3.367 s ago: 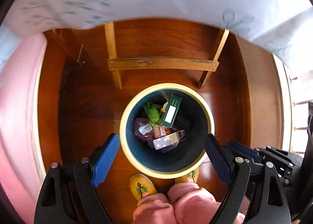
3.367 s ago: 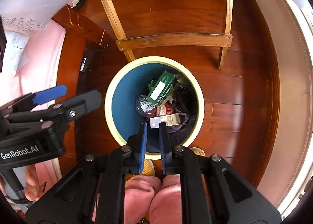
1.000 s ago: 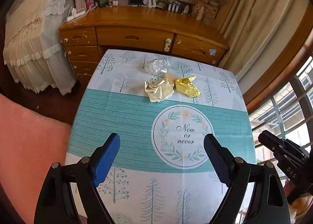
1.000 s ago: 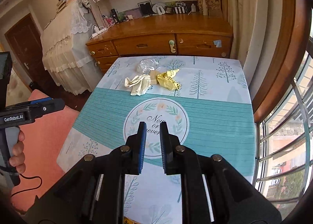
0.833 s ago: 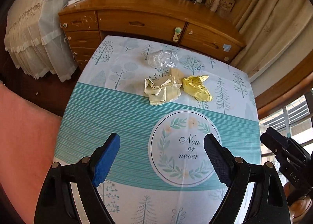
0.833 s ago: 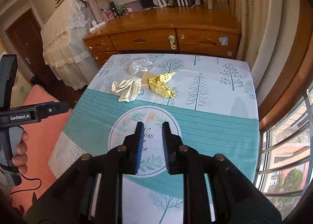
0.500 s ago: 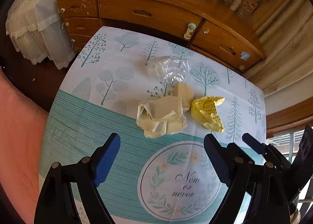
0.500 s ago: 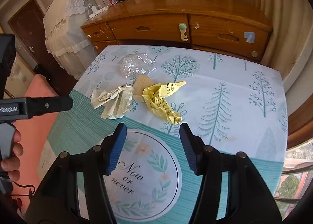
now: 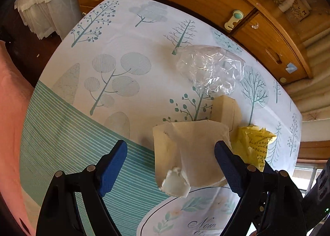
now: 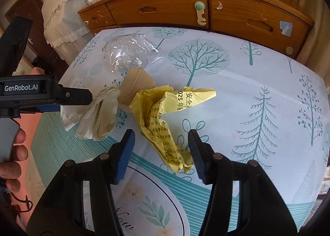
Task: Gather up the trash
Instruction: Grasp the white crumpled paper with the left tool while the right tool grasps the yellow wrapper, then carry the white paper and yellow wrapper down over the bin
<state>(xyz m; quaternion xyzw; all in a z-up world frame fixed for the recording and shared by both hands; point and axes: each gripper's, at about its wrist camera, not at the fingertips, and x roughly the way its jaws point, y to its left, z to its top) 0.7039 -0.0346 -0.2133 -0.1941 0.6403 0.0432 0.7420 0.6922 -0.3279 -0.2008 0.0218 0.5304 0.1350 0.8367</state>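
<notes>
**Two fingers coming down on two wads of paper**

We have both grippers over the litter on the worktop (image 10: 257, 75). The left gripper (image 9: 171, 166) stands wide open and holds nothing; the crumpled beige paper (image 9: 191, 153) lies between its fingers, nearer the right-hand one, and we cannot tell whether that pad touches it. The right gripper (image 10: 160, 151) is partly open and also empty; its jaws have just been closing, with the lower end of the crumpled yellow paper (image 10: 163, 116) between them but not yet pinched.

To do this well, we judge each gripper should sink until its pads flank the thick of its wad, then close firmly: crushed paper gives, so a shallow bite on a loose flap may tear or slip. We would shift the left gripper so the beige wad sits midway.

The two wads lie close together, with a small tan cardboard piece (image 10: 136, 83) touching both and a clear plastic wrapper (image 10: 127, 52) just beyond, so the grippers crowd each other here. The worktop has open room to the right; the wooden dresser (image 10: 165, 9) stands close beyond the far edge, so lifting straight up looks the safest way out
</notes>
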